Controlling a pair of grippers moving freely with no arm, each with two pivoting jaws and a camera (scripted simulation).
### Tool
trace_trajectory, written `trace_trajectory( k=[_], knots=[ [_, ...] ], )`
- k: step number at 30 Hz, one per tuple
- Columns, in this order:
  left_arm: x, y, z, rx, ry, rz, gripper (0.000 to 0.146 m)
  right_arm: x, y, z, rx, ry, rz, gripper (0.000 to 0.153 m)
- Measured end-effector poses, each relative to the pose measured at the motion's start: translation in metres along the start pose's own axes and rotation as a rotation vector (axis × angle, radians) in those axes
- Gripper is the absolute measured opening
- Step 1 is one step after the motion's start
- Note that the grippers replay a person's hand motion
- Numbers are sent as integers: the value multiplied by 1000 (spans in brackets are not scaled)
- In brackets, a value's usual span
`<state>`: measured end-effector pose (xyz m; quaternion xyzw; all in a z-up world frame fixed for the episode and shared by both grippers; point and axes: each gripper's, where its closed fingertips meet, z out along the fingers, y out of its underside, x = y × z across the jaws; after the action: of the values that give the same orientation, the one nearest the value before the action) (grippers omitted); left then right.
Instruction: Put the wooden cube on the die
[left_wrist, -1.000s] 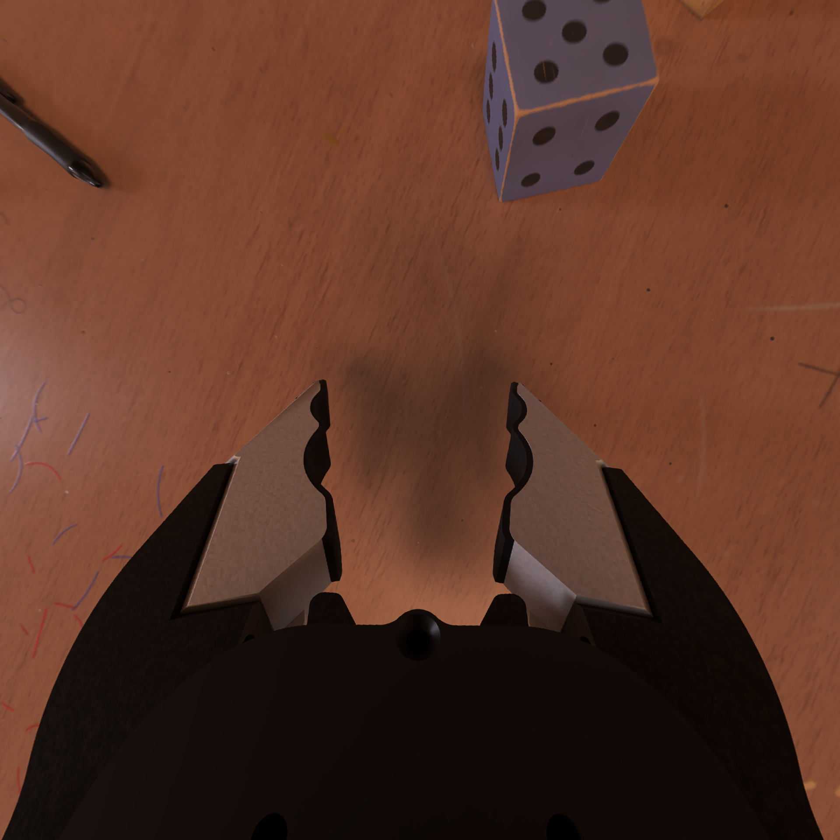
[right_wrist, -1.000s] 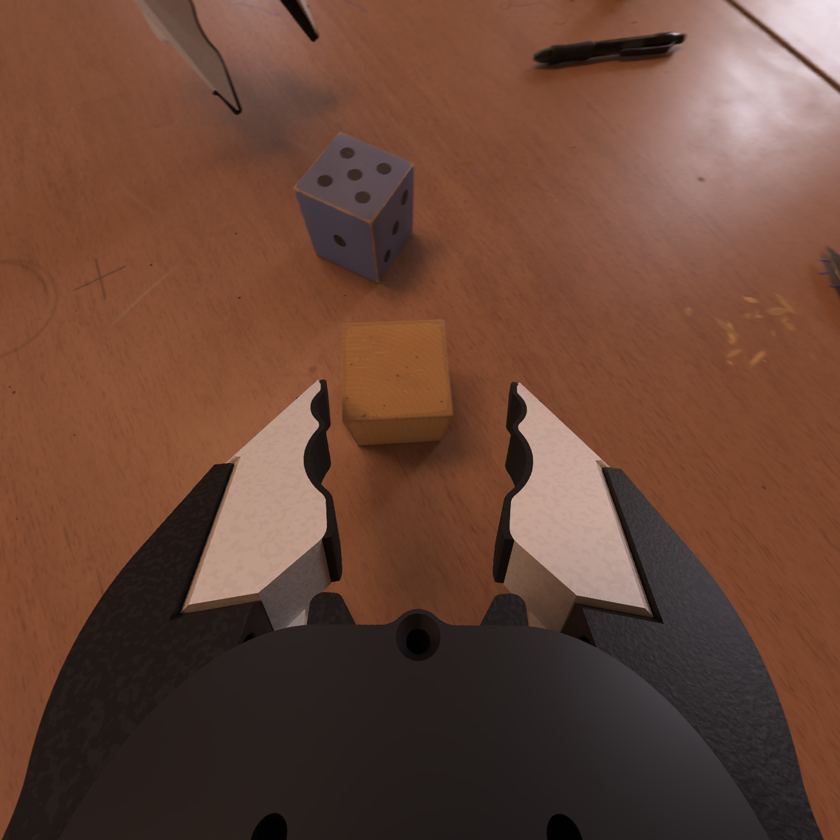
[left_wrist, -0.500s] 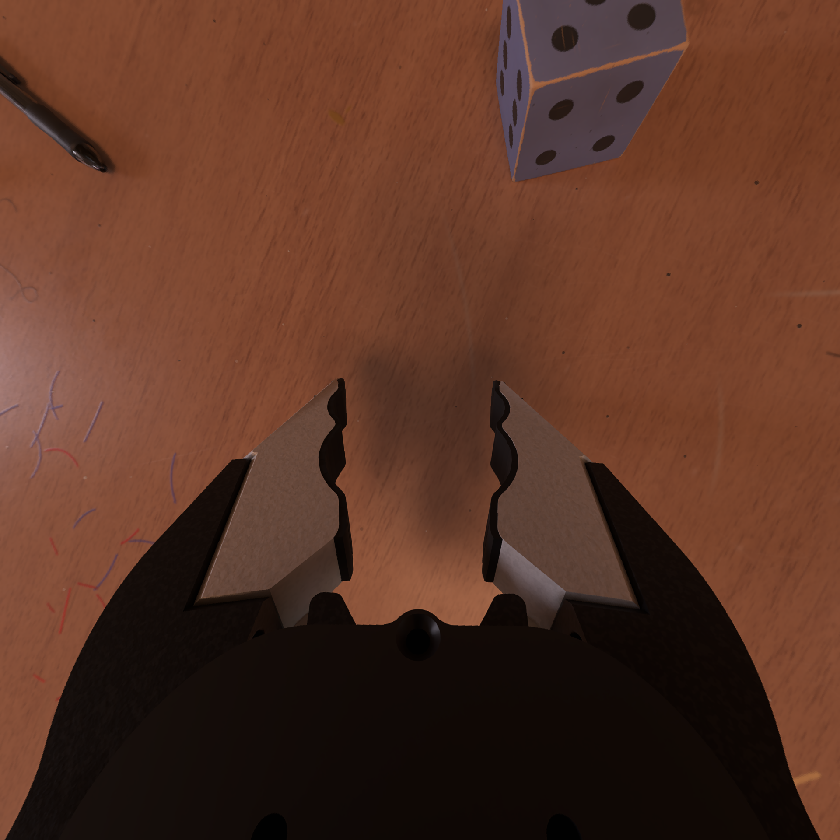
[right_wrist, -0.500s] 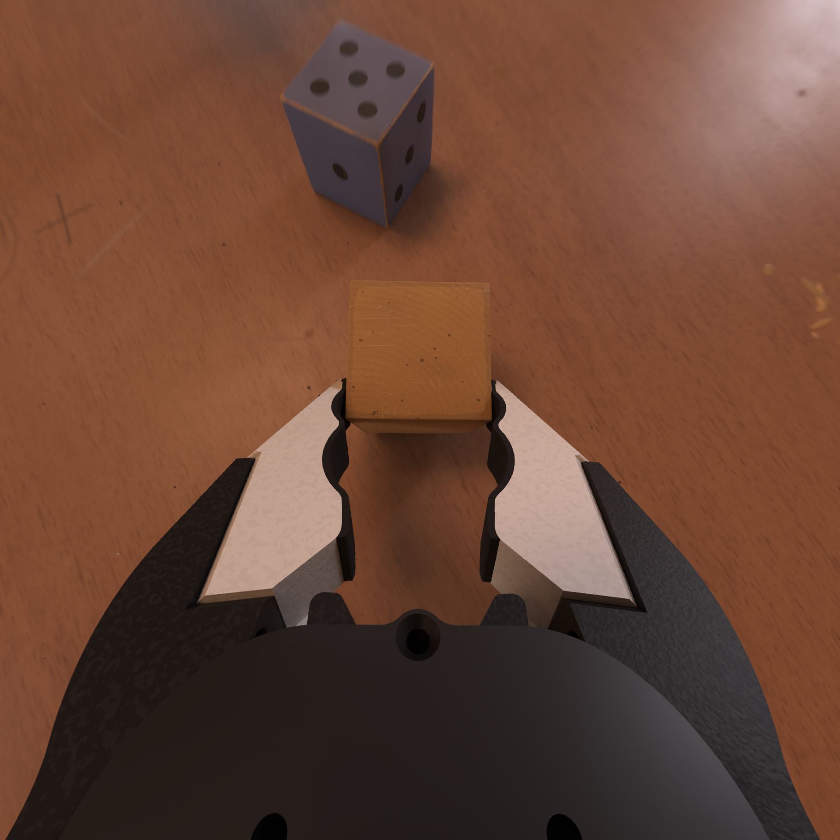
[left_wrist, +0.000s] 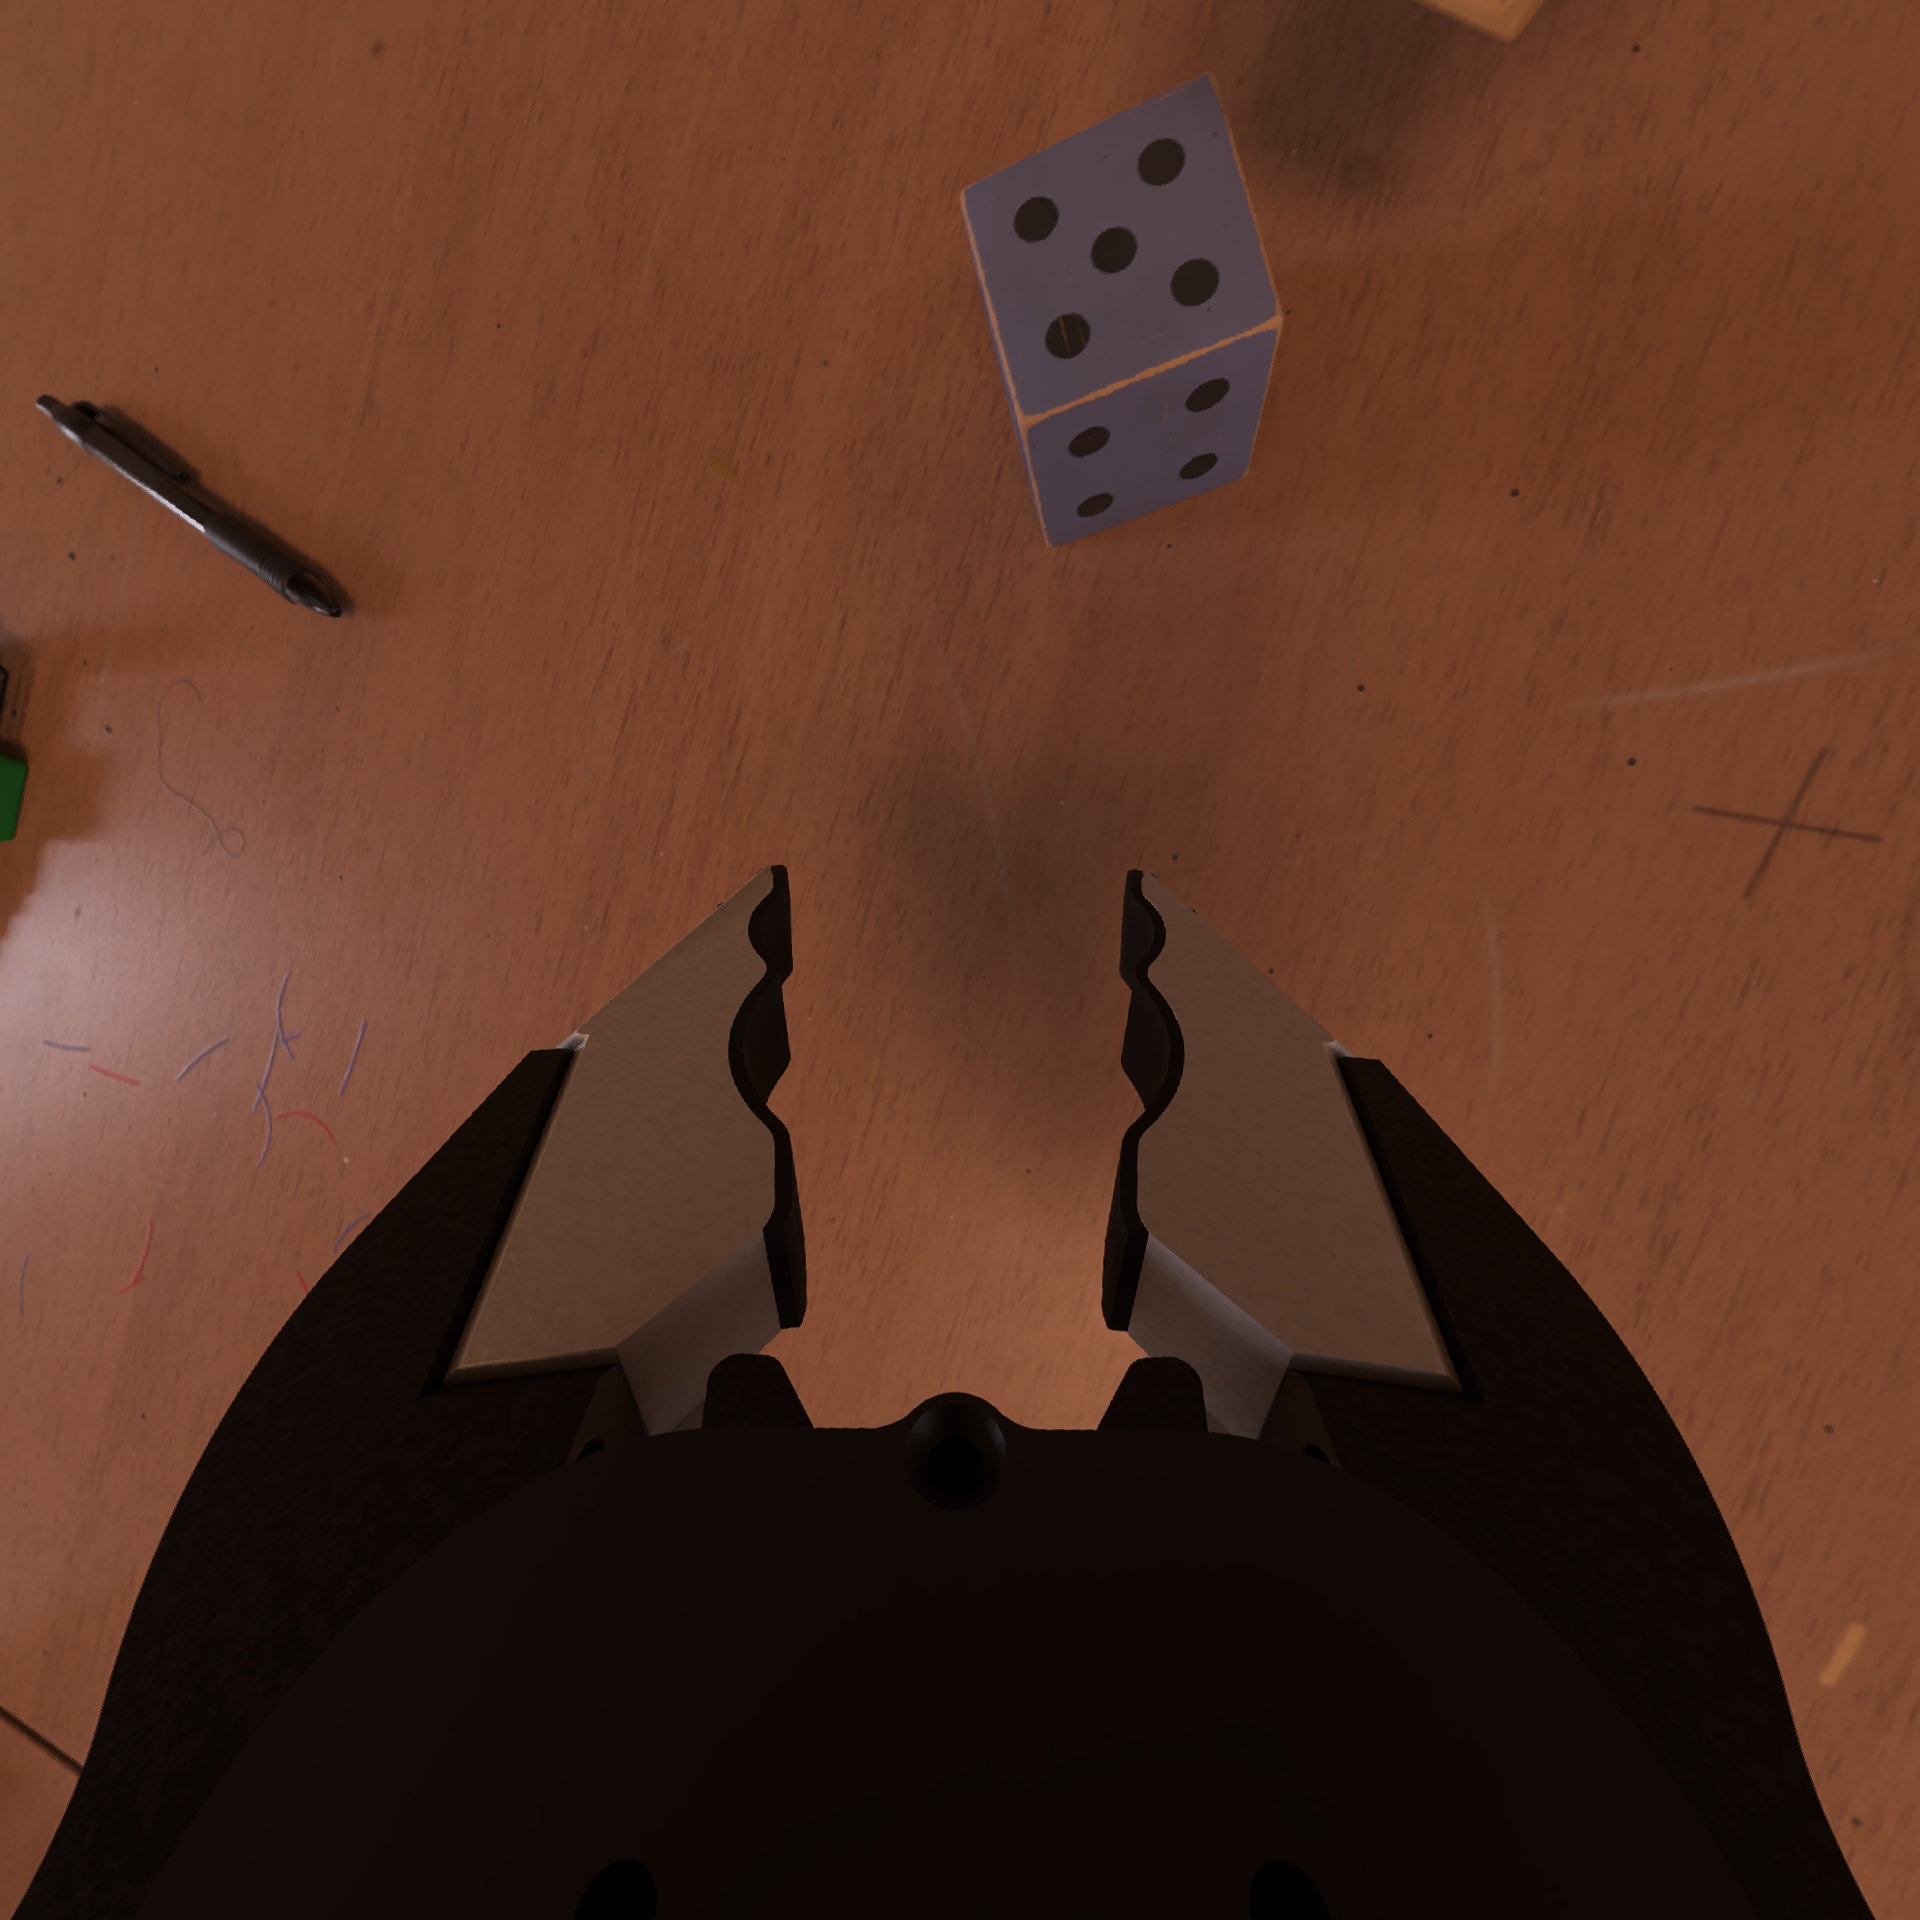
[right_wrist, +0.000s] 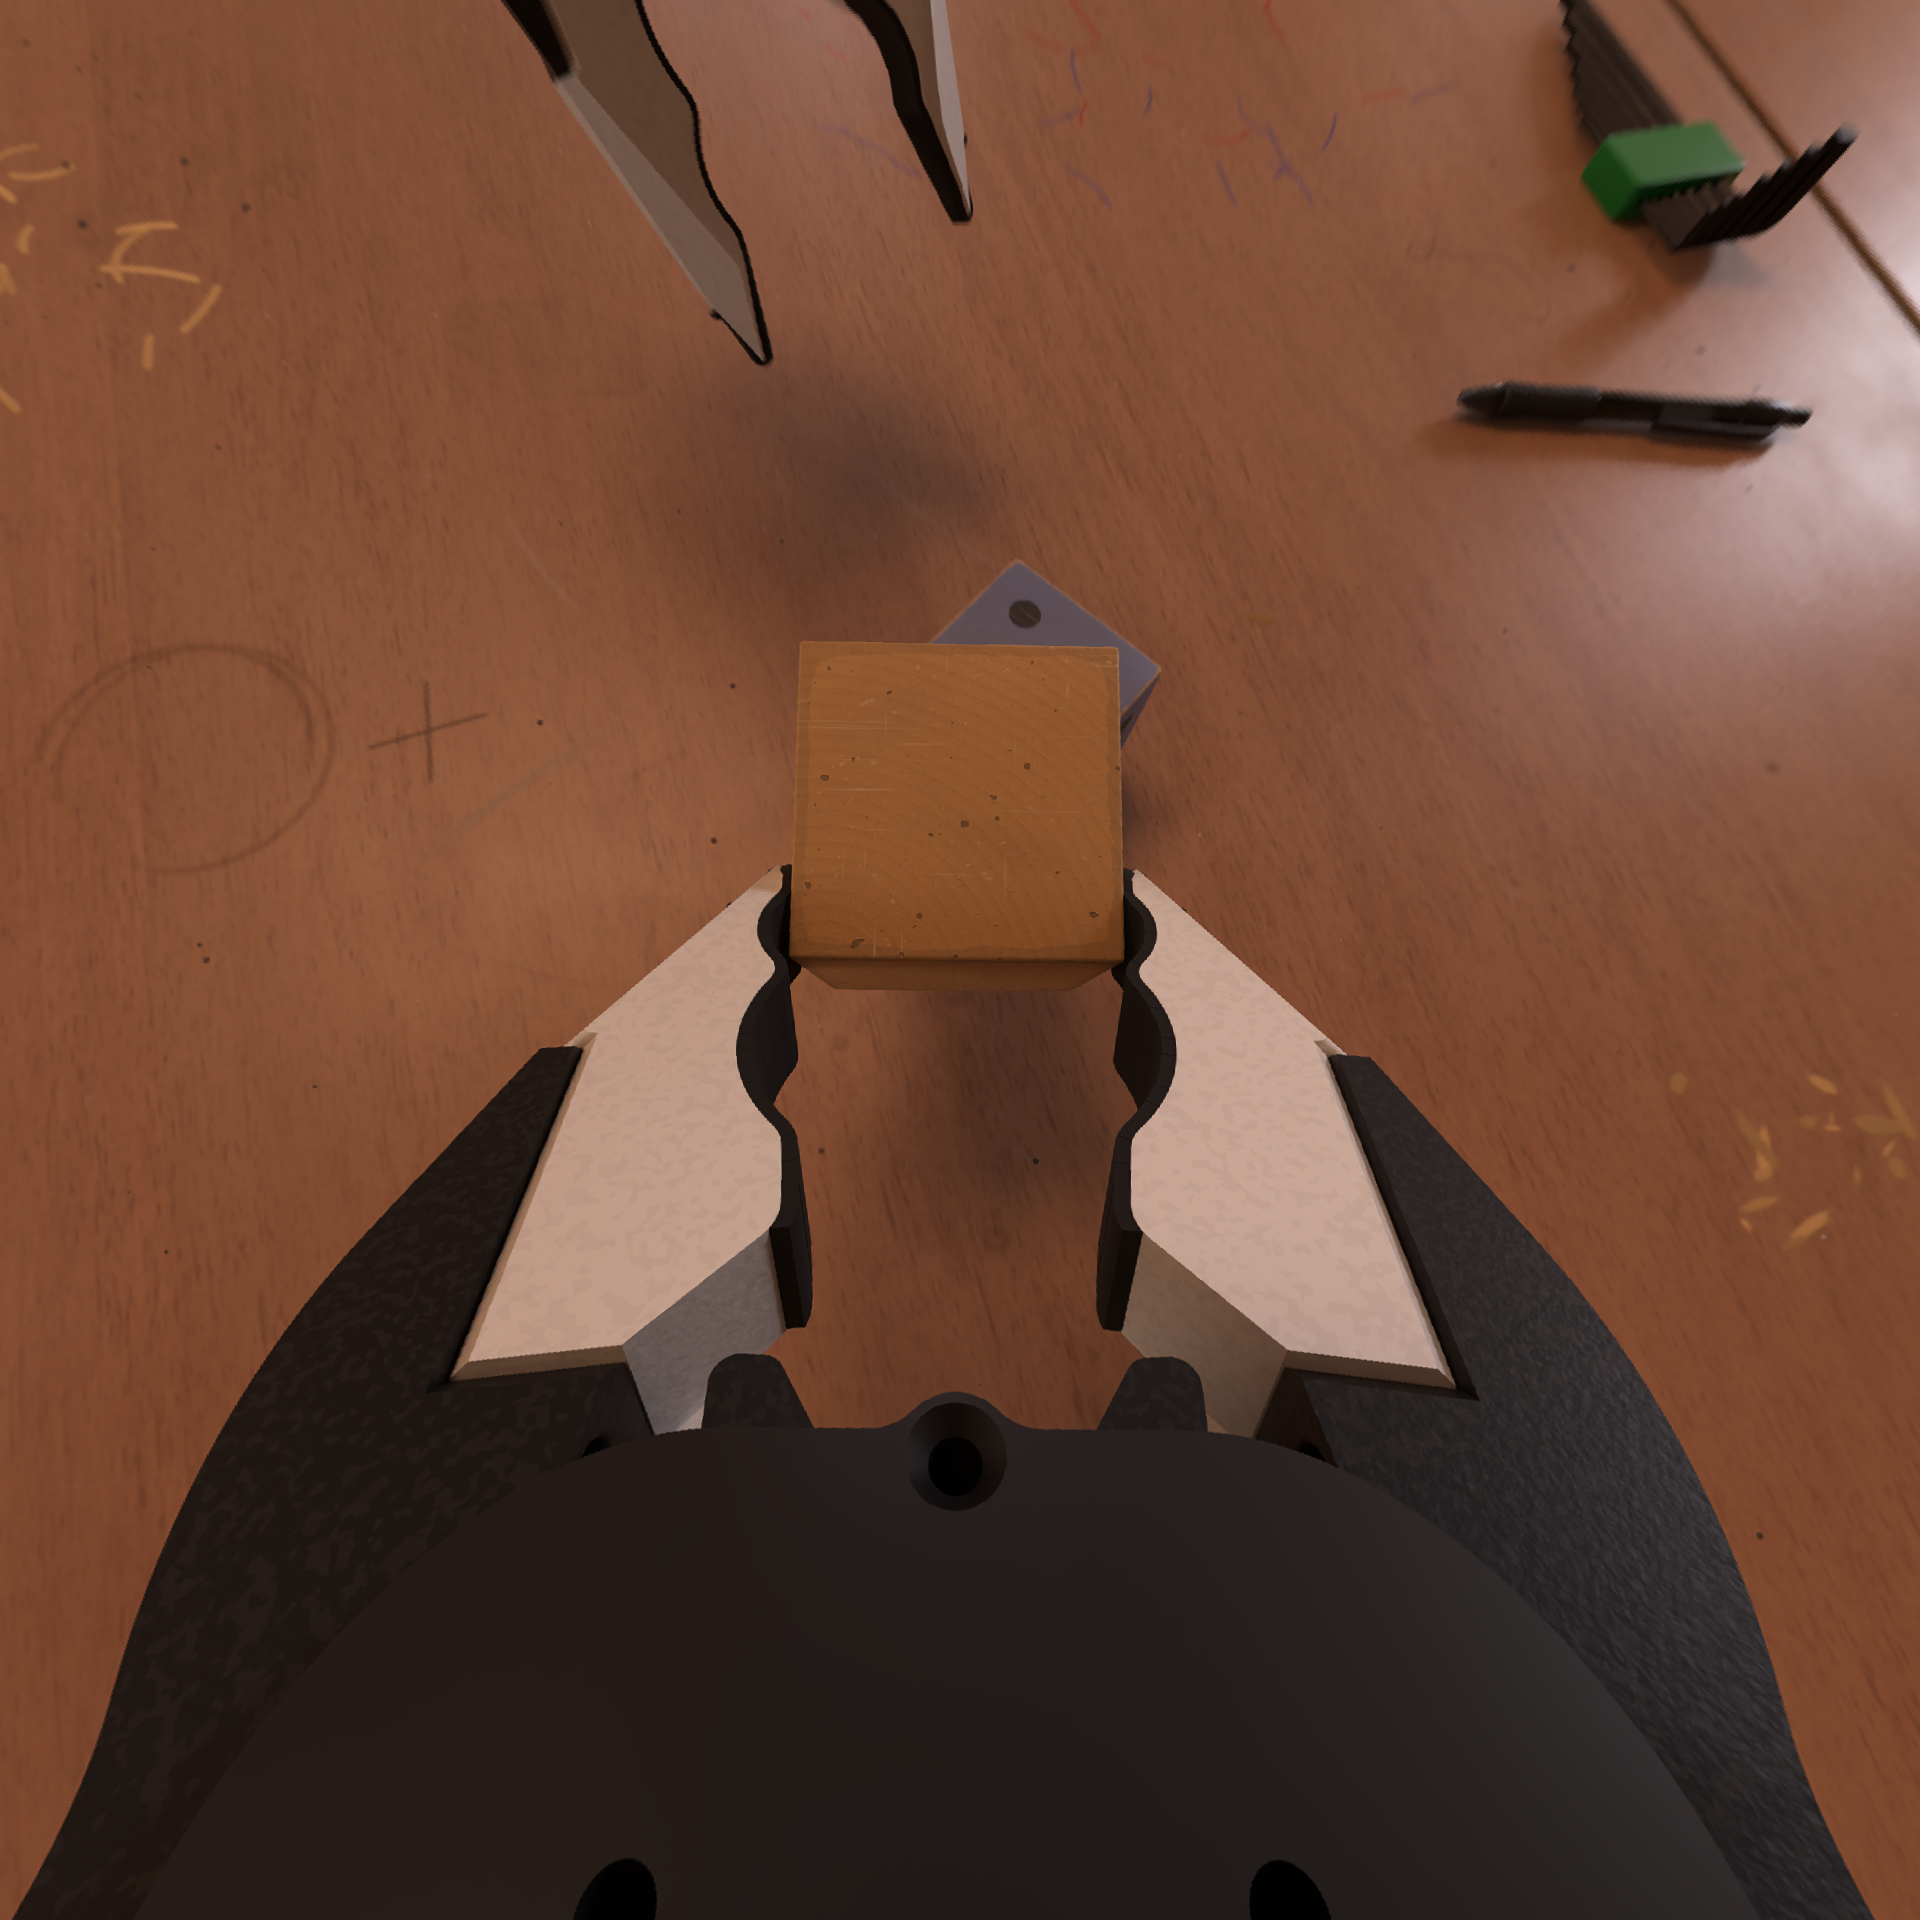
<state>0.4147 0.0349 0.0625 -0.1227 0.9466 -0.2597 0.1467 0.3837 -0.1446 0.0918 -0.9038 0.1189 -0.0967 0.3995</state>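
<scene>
A: What changed from half a second ago?
B: The right claw (right_wrist: 956, 914), then at bench level, now grips the wooden cube (right_wrist: 956, 800) raised, hiding most of the die (right_wrist: 1023, 613) beyond; the left claw (left_wrist: 956, 883) hangs empty, parted.
A: The bench (right_wrist: 416, 520)?
B: Scuffed reddish wood; a pen (right_wrist: 1631, 414) far right; the cube sits square, no long axis.

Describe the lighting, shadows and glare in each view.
Left wrist view: hand-held gripper body dark, soft shadow on the table ahead of it, pale glare at left edge. Right wrist view: brighter, wooden cube evenly lit, blurred shadow beyond the die, sheen upper right.
</scene>
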Motion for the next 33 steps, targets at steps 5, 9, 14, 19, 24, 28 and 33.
trace_trajectory(
  k=[5,9,14,19,24,28,33],
  knots=[
    [7,-14,2,21,19,42,64,6,3,6,-32,-8,16,61],
    [10,-24,2,30,26,56,64,15,-19,11,3,41,33,61],
    [6,-23,-5,34,6,42,64,18,-43,32,-18,102,205,61],
    [-7,-9,-18,21,-58,1,64,16,-51,48,-68,296,421,61],
    [-13,-3,-29,36,-85,-27,64,18,-46,50,-119,445,488,61],
    [-14,-2,-29,32,-92,-23,64,18,-37,55,-136,459,525,61],
    [-15,-1,-26,18,-92,-25,64,20,-32,60,-137,458,542,61]
  ],
)
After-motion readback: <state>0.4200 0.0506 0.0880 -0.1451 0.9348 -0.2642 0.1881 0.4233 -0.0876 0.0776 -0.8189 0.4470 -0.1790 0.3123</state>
